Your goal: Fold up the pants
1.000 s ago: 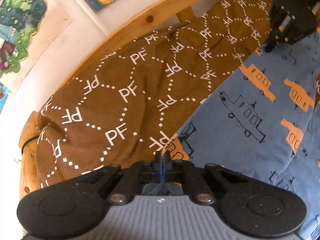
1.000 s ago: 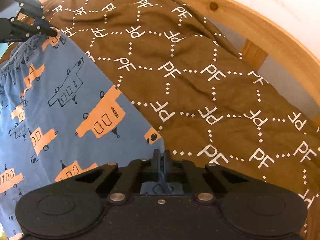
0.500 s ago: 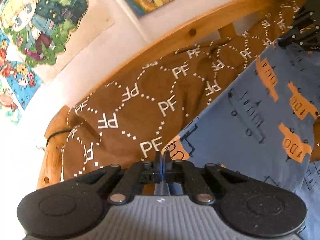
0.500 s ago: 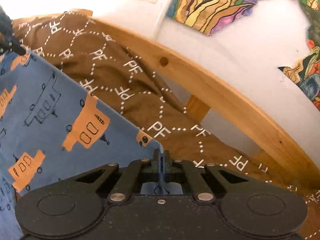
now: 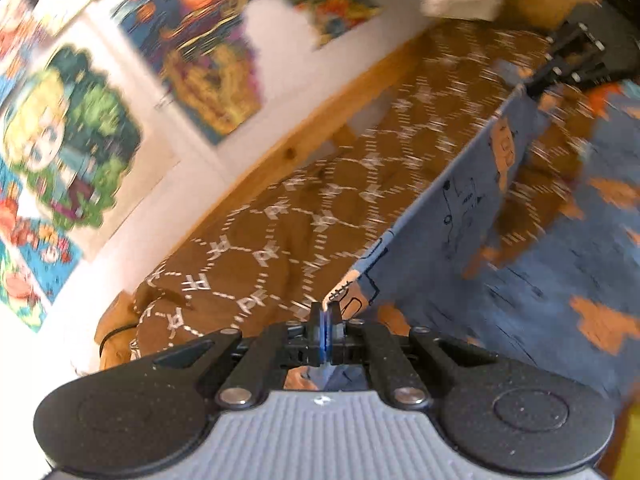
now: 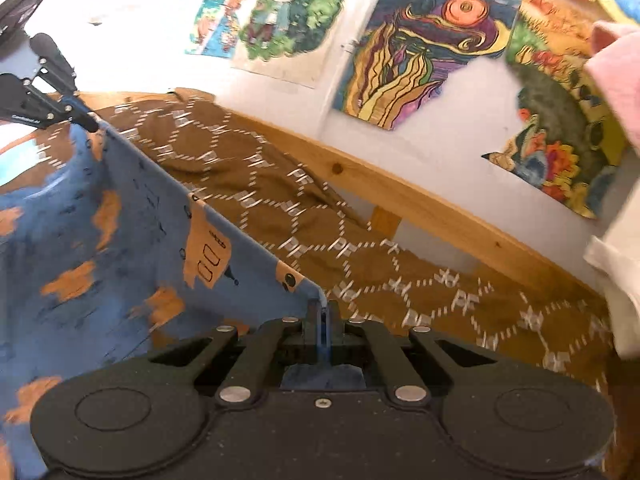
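Note:
The pants (image 5: 460,220) are blue with orange and outlined vehicle prints. They hang stretched between my two grippers above a brown bed cover. My left gripper (image 5: 326,314) is shut on one corner of the pants edge. My right gripper (image 6: 322,312) is shut on the other corner of the same edge (image 6: 248,248). In the left wrist view the right gripper (image 5: 568,64) shows at the far upper right, pinching the cloth. In the right wrist view the left gripper (image 6: 60,100) shows at the upper left. The rest of the pants (image 6: 60,260) sags below the taut edge.
A brown bed cover (image 5: 300,220) with a white "PF" pattern lies under the pants; it also shows in the right wrist view (image 6: 320,220). A wooden bed rail (image 6: 420,200) runs behind it. Colourful posters (image 6: 432,48) hang on the white wall. Pink and white cloth (image 6: 616,80) is at the right.
Both grippers have risen and tilted up, lifting the pants edge off the bed cover. The wall and posters now fill the upper views. The left view is blurred by motion.

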`<action>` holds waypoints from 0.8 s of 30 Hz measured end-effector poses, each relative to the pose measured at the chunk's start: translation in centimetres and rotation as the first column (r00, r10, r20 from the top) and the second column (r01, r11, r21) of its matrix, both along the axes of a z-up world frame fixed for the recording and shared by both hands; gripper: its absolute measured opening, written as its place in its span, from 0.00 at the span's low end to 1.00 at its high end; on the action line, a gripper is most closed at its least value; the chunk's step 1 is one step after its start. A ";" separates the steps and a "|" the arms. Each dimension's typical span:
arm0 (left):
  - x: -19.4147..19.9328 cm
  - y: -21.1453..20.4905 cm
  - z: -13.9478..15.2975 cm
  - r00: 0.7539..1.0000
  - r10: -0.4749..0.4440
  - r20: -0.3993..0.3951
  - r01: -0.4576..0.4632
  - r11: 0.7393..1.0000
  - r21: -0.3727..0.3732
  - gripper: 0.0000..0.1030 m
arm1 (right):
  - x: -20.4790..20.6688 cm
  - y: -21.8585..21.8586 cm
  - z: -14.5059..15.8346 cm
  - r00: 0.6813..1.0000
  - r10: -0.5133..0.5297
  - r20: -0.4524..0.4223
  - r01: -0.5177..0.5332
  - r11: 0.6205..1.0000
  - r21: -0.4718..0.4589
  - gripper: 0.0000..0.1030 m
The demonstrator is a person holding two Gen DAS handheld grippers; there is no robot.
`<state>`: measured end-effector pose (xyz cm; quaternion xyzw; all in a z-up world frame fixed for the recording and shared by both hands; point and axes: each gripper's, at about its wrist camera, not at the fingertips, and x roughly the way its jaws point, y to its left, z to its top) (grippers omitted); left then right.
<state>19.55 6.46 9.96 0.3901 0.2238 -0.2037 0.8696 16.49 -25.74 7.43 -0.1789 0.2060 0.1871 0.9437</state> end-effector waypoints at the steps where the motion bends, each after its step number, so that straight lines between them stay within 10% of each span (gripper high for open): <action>1: -1.1 0.0 -0.6 1.000 -0.017 -0.001 0.017 1.000 0.016 0.01 | -1.3 0.1 -0.4 1.000 -0.006 -0.016 0.006 1.000 0.011 0.00; 13: -8.7 0.3 -9.5 0.997 -0.002 -0.072 0.014 0.986 0.164 0.01 | -11.0 3.5 -8.9 0.985 -0.010 -0.174 0.003 0.999 -0.044 0.00; 24: -10.2 1.3 -10.4 0.995 -0.005 -0.097 0.025 0.978 0.207 0.00 | -13.2 3.8 -9.4 0.986 -0.036 -0.165 0.031 0.999 -0.033 0.00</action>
